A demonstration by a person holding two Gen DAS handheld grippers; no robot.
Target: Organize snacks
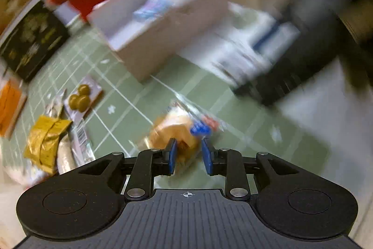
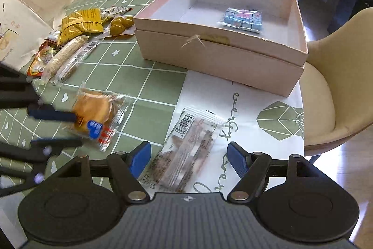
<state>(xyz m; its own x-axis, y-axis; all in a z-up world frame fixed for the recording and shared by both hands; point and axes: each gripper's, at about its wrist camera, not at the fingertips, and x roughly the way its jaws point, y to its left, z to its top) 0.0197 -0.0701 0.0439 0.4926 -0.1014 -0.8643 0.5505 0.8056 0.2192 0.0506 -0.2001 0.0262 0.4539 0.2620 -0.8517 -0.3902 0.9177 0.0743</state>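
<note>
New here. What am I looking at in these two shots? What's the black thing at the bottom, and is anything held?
There is no robot: a person carries a two-finger gripper in each hand, each with a fisheye camera looking along its fingers. The black shape at the bottom is the gripper itself.

In the blurred left wrist view, the left gripper straddles a clear-wrapped orange bread packet on the green checked tablecloth. I cannot tell whether it grips.

In the right wrist view, the right gripper is open and empty above a clear packet of brown bars.

A pale pink cardboard box holds one blue-and-white packet. More snacks lie at the left.
</note>
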